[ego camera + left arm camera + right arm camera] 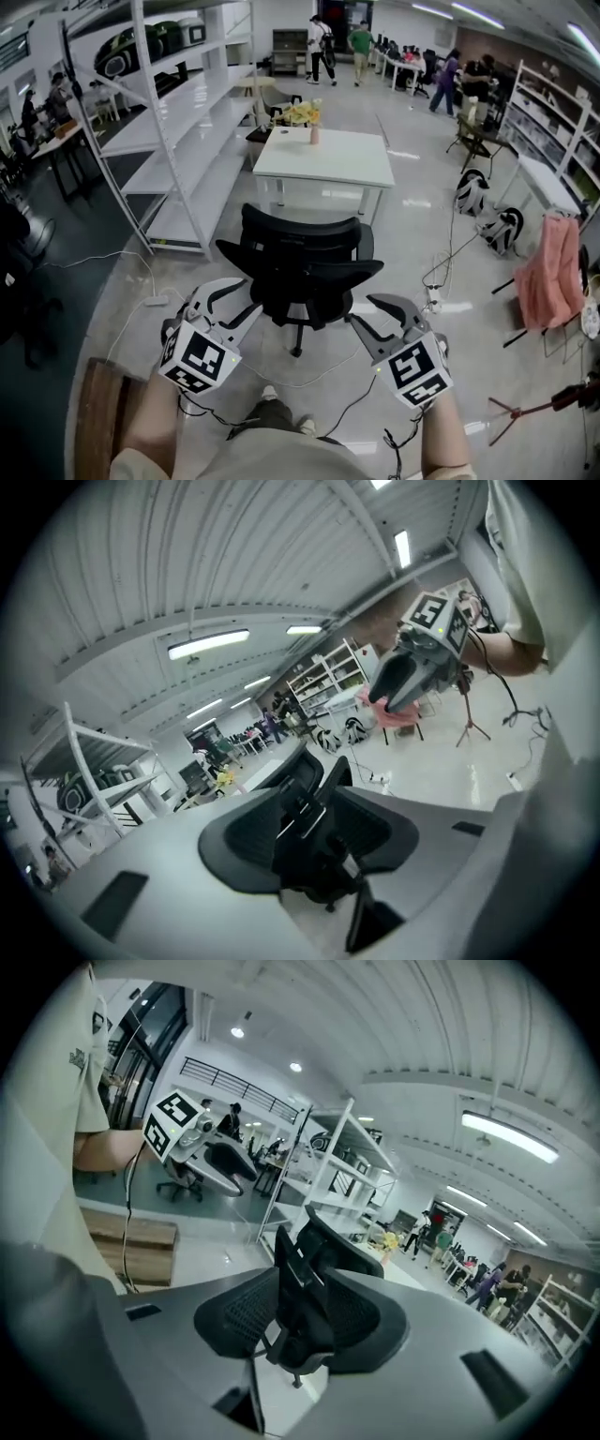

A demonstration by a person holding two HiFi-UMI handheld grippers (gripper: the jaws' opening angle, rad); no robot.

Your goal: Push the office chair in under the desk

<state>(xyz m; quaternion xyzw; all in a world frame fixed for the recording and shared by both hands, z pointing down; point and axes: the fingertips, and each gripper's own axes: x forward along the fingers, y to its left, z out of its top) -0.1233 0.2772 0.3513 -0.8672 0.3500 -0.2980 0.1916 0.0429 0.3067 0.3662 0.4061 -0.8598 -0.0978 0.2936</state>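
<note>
**Condition.** The office chair (305, 262) stands on the floor short of the white surface (323, 159), clearly apart from it, with its backrest toward us. The left gripper (246, 298) and right gripper (361, 311) sit low on either side of the chair. Both have their jaws apart. In each gripper view the chair shows beyond the gap between the jaws, and no pad presses on it.

**Hazards we anticipate.**

1. Yaw. The seat swivels and the base rolls freely. If we press harder on one side, the chair is likely to turn instead of advancing, and it may drift toward the shelving rack (178, 141) or strike a leg of the surface.
2. Slip. Open jaws give only a narrow contact edge. Against the curved mesh back they may slide off, and the gripper would then lunge forward.
3. Snag. A cable (323, 375) lies on the floor close to the chair base. A castor that catches on it would stop the chair abruptly or drag the cable.
4. Impact. We cannot tell whether the chair arms clear the edge of the surface. If they strike it, the jolt could topple the vase of flowers (309, 117) standing at the far side.
</note>
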